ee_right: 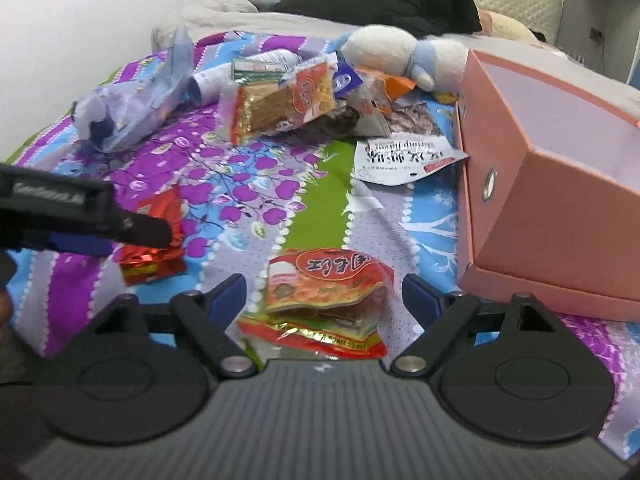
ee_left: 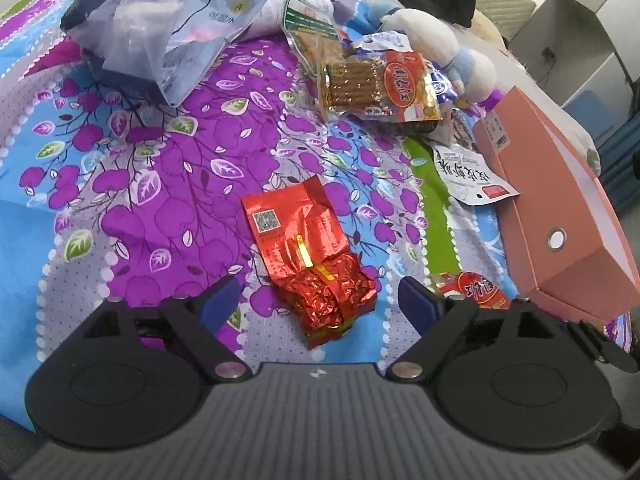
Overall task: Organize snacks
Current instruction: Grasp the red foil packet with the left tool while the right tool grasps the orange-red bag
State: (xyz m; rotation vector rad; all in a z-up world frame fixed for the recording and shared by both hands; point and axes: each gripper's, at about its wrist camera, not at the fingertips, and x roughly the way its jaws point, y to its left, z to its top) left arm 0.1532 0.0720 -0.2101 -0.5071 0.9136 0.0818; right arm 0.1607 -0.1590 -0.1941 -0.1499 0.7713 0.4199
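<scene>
A shiny red foil packet (ee_left: 316, 260) lies on the bedspread between the wide-apart fingers of my left gripper (ee_left: 320, 298), which is open and touches nothing. A red and orange snack pack (ee_right: 324, 300) lies crumpled on the cover between the spread fingers of my right gripper (ee_right: 324, 292), also open, pads clear of it. The same snack pack (ee_left: 476, 290) shows at the right of the left wrist view, and the foil packet (ee_right: 156, 240) at the left of the right wrist view, partly behind the left gripper's body (ee_right: 80, 216). A pink cardboard box (ee_right: 552, 184) stands open to the right.
A heap of further snack packs (ee_left: 376, 84) lies at the back, with a white pouch (ee_right: 404, 160) against the box. A translucent plastic bag (ee_left: 168, 28) sits back left, a white plush toy (ee_right: 400, 56) behind the heap. Dark clothing lies at the bed head.
</scene>
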